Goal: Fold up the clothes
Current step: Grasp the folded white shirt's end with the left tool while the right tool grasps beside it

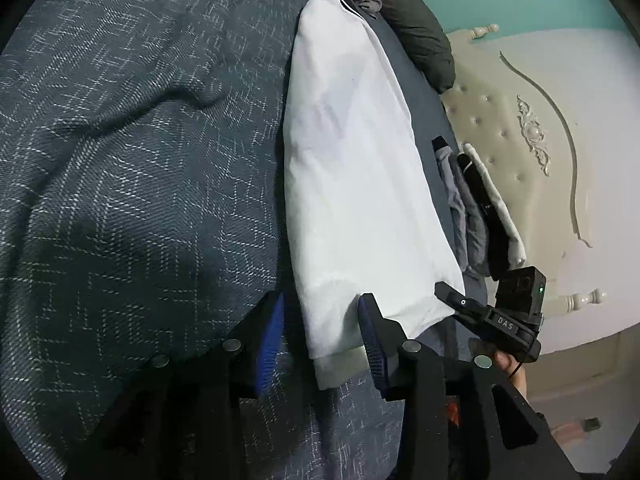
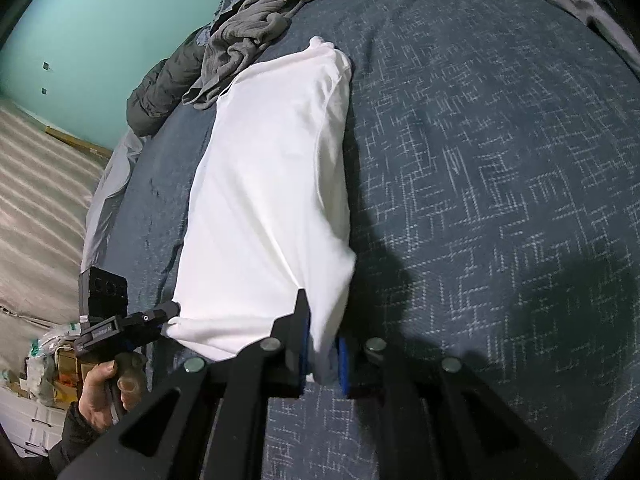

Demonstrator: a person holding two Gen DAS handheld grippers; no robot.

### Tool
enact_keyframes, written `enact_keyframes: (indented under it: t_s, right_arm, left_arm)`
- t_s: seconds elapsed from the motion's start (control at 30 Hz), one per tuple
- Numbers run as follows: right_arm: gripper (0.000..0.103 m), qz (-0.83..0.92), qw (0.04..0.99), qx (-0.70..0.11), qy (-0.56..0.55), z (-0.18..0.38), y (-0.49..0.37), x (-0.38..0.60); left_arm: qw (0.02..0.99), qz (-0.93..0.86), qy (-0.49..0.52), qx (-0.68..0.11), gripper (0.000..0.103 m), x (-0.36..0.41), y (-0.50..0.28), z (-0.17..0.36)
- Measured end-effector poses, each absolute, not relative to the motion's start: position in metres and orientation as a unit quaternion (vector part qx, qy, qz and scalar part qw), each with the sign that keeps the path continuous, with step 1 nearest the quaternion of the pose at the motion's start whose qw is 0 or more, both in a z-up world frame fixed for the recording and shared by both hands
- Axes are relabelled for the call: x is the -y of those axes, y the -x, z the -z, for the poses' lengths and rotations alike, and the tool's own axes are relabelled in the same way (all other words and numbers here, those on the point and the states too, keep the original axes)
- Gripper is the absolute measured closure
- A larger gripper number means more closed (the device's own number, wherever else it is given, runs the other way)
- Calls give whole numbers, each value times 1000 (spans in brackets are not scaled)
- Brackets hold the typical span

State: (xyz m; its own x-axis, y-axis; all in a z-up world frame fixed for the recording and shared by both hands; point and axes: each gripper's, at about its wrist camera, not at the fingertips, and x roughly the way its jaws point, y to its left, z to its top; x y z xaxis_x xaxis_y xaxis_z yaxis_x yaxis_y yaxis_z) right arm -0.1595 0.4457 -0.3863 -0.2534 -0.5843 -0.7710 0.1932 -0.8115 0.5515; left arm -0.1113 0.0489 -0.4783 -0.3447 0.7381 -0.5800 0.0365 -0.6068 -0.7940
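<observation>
The white shirt (image 1: pixel 352 168) lies long and narrow on the bed (image 1: pixel 132 184), its near hem at my grippers; my right gripper (image 2: pixel 322 346) is clenched on one hem corner, while my left gripper (image 1: pixel 322 320) stands released, pads apart around the other. Bare cover spreads wide on one side; the bed's edge runs close on the other; a grey heap (image 2: pixel 256 28) crowds the far end. Only my left view shows the folded stack (image 1: pixel 476 216) by the headboard (image 1: pixel 520 152); only my right shows my hand (image 2: pixel 106 394).
</observation>
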Motion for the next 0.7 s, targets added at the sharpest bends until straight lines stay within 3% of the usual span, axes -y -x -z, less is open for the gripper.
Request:
enact_keyframes:
  t_s: [0.07,0.23,0.33,0.37,0.47,0.7]
  right_arm:
    - [77,777,242,171,-555,385,160,-446]
    - [74,778,240,160,-558,385,162,-439]
    - [73,776,246,143,-562,388,158,-428]
    - [73,777,246,137,-562,389,157,-425]
    - [83,781,245,120,-562,390,154,-417]
    - [90,796,246,83,-548,373,149,-407]
  left_arm:
    - [242,-733,519,365,62,-51,111,476]
    - [242,-744,521,342,65,-58,111,472]
    - [239,-749,520,333,81,-59,111,470]
    - [239,-751,520,330,87,-60,111,469]
    - [238,-761,515,315,92,-62,109,463]
    - [227,-787,512,259,94,-74,108,441]
